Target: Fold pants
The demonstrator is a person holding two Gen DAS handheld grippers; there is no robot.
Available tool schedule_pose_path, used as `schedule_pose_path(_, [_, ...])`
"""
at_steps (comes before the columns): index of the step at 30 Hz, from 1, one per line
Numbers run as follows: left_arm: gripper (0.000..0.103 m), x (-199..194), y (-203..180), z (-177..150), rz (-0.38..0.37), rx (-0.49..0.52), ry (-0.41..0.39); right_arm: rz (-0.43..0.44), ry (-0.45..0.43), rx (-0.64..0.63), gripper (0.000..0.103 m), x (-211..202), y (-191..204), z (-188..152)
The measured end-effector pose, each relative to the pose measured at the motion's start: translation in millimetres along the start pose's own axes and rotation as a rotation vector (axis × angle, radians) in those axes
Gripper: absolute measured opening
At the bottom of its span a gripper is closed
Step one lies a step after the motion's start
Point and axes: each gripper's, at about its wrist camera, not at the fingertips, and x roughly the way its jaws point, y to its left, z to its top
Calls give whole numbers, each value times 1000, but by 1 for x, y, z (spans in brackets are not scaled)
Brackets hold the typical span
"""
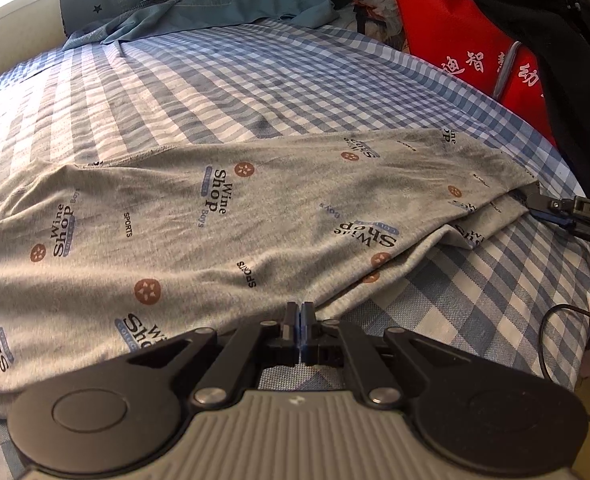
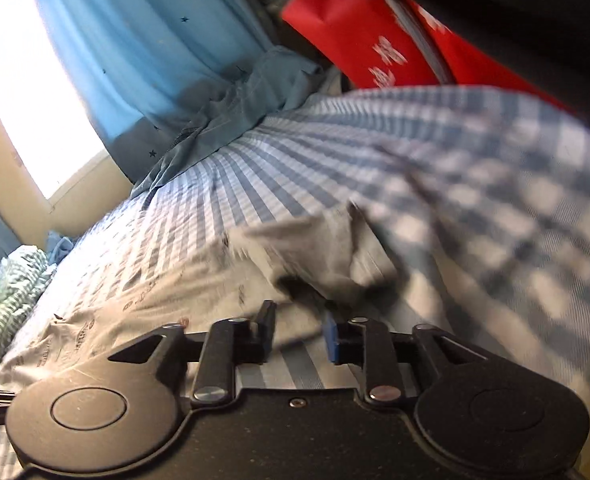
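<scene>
Left hand-held gripper [image 1: 299, 312] closed at pants [image 1: 223, 224] printed "Wine Shop", "SPORTS"

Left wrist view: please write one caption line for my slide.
Left gripper, jaws shut at the near edge of the grey printed pants lying on the checked bedsheet; right gripper at their far end.

Right wrist view motion-blurred: pants [image 2: 327, 248] smeared, print unreadable, checked sheet [image 2: 495, 200] streaked. Pants [image 1: 215, 232] cut off at left edge in left wrist view. Red bag [image 1: 467, 40] partly hidden behind black garment [image 1: 535, 12].
</scene>
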Motion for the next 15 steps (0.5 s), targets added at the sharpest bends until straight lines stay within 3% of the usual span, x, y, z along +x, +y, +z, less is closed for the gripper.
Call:
schedule_pose_path(8, [1, -3, 12, -3, -8, -70, -3, 143, 31, 245, 48, 4, -13, 14])
schedule_pose_path(10, [3, -3, 15, -3, -2, -80, -11, 165, 25, 357, 60, 6, -19, 15])
schedule_pose_path(15, [5, 0, 17, -2, 19, -106, -36, 121, -27, 641, 52, 12, -42, 20])
